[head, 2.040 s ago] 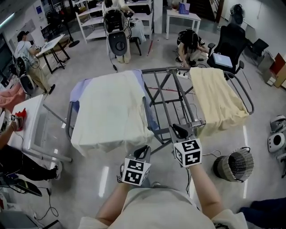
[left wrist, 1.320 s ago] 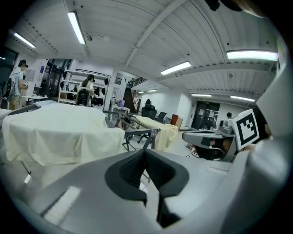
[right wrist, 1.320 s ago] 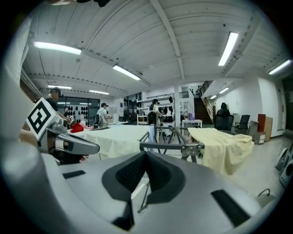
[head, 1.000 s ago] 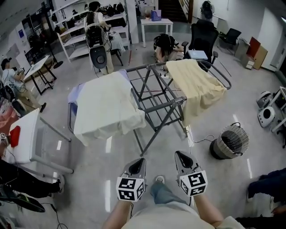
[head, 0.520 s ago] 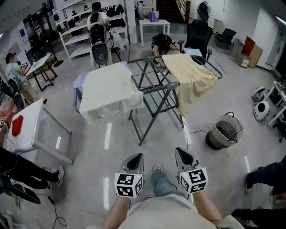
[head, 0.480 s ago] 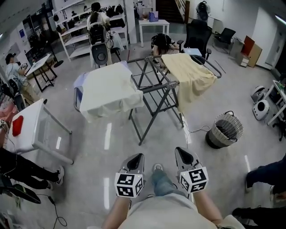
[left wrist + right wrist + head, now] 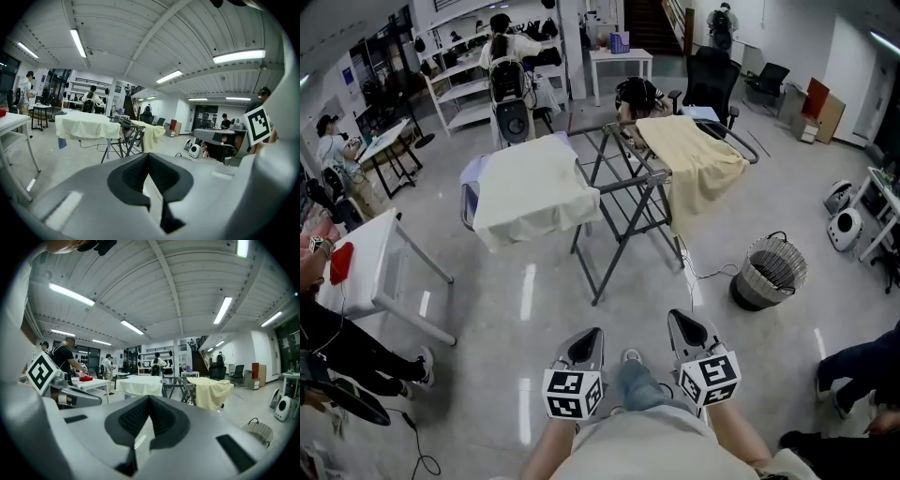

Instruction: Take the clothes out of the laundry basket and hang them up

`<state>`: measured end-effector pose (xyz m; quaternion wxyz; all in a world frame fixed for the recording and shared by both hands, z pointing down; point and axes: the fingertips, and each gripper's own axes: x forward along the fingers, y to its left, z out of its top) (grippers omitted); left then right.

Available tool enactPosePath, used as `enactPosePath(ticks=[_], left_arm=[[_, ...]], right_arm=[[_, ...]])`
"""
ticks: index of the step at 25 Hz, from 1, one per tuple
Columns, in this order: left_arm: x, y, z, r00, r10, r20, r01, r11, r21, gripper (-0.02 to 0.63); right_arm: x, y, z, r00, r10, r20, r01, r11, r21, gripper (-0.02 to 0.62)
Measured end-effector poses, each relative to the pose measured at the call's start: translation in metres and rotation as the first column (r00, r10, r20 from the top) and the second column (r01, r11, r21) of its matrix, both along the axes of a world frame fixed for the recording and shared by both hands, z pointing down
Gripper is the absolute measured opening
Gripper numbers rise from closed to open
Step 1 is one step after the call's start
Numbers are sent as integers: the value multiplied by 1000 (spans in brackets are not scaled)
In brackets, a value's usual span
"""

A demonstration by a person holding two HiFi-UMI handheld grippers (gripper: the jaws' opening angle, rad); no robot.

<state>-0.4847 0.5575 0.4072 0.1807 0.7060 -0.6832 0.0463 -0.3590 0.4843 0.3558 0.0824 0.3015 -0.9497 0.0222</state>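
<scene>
Across the floor stands the grey folding drying rack point(image 7: 623, 192). A white cloth point(image 7: 530, 187) lies spread over its left wing and a pale yellow cloth point(image 7: 689, 159) drapes over its right wing. The wire laundry basket point(image 7: 767, 272) sits on the floor to the rack's right; I cannot see what is inside it. My left gripper point(image 7: 589, 335) and right gripper point(image 7: 680, 319) are held close to my body, well short of the rack, both shut and empty. The left gripper point(image 7: 149, 157) and the right gripper point(image 7: 149, 399) show their jaws closed together, with the rack point(image 7: 180, 385) far off.
A white table point(image 7: 366, 272) stands at the left with a person beside it. A cable runs along the floor near the basket. Round white machines point(image 7: 842, 230) and another person's legs point(image 7: 853, 370) are at the right. Shelves, desks and an office chair point(image 7: 712, 84) fill the back.
I have drawn back from the drying rack, which now looks smaller and farther away. Both grippers stay shut and low near my body.
</scene>
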Motion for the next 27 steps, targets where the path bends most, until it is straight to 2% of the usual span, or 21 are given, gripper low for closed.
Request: enactPosePath(ticks=[6, 27], left_arm=[[-4, 0, -6, 1000, 5, 14, -5, 1000, 13, 11], [0, -4, -17, 1000, 5, 16, -5, 1000, 25, 11]], right_arm=[[-4, -2, -6, 999, 16, 29, -17, 1000, 3, 0], [-6, 4, -17, 998, -63, 31, 62, 998, 24, 0]])
